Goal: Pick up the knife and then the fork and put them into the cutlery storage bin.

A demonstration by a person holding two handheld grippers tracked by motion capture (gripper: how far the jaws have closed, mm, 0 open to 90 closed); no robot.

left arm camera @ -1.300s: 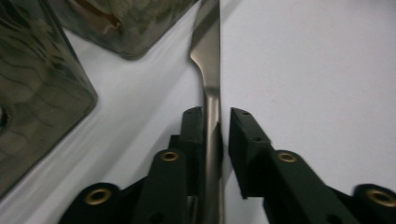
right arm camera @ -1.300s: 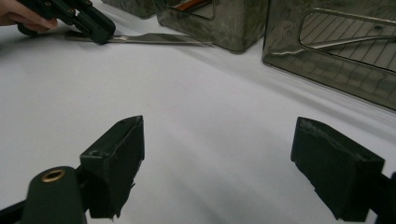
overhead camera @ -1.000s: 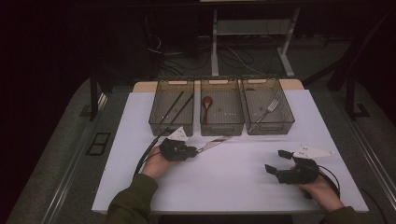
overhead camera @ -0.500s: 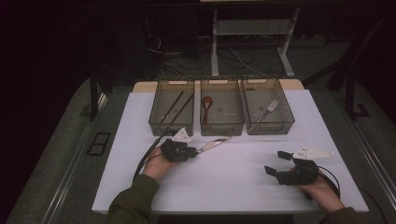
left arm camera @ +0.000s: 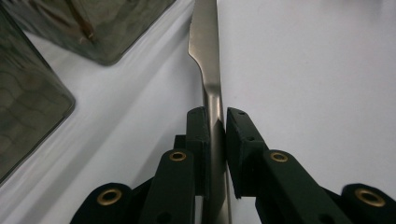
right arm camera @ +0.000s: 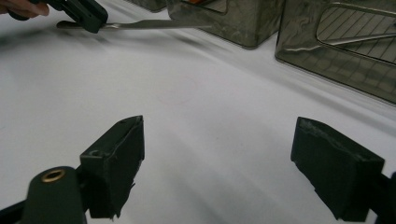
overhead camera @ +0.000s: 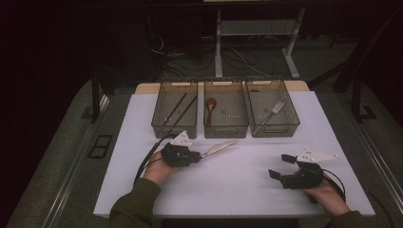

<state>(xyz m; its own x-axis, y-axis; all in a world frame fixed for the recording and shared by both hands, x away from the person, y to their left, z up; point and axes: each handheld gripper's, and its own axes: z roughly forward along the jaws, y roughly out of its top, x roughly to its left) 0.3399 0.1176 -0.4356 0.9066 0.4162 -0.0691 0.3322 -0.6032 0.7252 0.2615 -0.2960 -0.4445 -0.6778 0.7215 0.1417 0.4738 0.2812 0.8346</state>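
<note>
- Left gripper (overhead camera: 197, 156) at seven o'clock on the white surface (overhead camera: 237, 190), fingers (left arm camera: 201, 135) clamped tight on the handle of a table knife (overhead camera: 219, 148).
- Blade points out toward two o'clock, its tip just short of the middle bin (overhead camera: 225, 128).
- Right gripper (overhead camera: 280, 166) sits at five o'clock, well apart, fingers (right arm camera: 116, 158) spread wide with nothing between them.
- Three clear bins line up at twelve: chopsticks (overhead camera: 179, 107) left, wooden spoon (overhead camera: 210, 105) centre, fork (overhead camera: 273, 110) right.
</note>
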